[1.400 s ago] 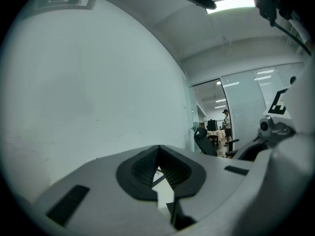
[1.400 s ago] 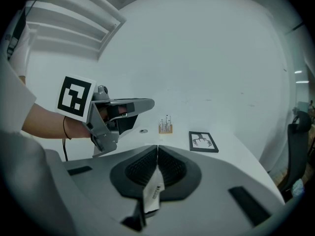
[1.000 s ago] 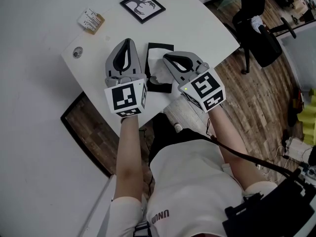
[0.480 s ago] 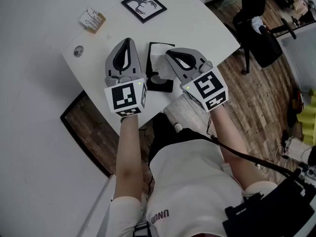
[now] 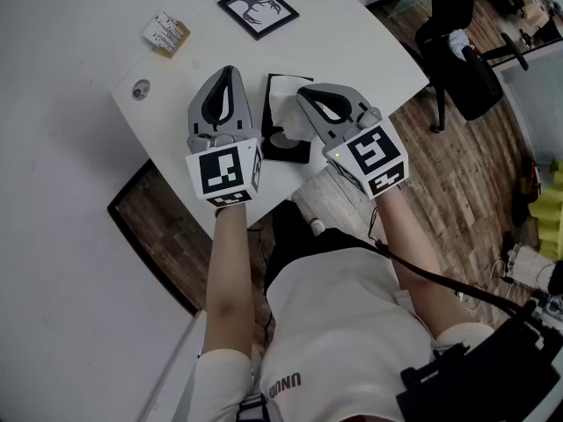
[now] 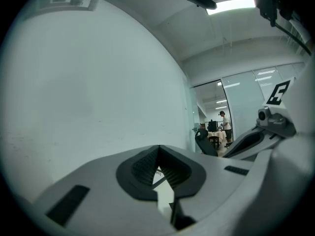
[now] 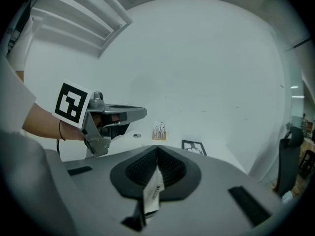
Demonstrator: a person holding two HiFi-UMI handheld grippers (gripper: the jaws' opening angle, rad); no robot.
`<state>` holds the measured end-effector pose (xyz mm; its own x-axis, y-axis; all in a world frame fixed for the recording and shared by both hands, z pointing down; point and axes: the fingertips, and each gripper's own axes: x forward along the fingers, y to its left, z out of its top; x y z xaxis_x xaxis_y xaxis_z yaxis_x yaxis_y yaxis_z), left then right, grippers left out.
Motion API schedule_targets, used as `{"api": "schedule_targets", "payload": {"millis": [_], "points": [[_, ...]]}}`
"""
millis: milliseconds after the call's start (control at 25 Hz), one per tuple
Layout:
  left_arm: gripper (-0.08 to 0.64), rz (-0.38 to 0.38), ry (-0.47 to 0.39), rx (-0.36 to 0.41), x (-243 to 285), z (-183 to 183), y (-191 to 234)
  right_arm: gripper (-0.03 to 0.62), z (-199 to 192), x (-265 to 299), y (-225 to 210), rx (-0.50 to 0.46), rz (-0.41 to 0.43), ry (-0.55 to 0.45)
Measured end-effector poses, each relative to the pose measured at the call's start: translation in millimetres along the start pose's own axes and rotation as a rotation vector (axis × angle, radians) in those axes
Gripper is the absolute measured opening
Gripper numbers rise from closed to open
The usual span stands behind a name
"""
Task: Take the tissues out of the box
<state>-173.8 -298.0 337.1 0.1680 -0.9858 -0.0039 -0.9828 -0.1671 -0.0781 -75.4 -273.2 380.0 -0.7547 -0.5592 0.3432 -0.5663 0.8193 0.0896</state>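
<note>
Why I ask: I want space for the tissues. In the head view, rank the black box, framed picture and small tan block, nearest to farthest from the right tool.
From the right tool, shut on a tissue:
1. black box, right at its tip.
2. framed picture, farther off, straight beyond.
3. small tan block, farthest, upper left.
</note>
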Motion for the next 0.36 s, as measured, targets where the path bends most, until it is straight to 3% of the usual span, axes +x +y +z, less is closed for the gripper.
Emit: {"api": "schedule_targets", "payload": {"millis": [360], "points": [[0.012, 0.001, 0.001, 0.002, -0.1, -0.3, 0.5, 0.021, 1.3, 0.4, -0.2, 0.002, 0.000, -0.005]]}}
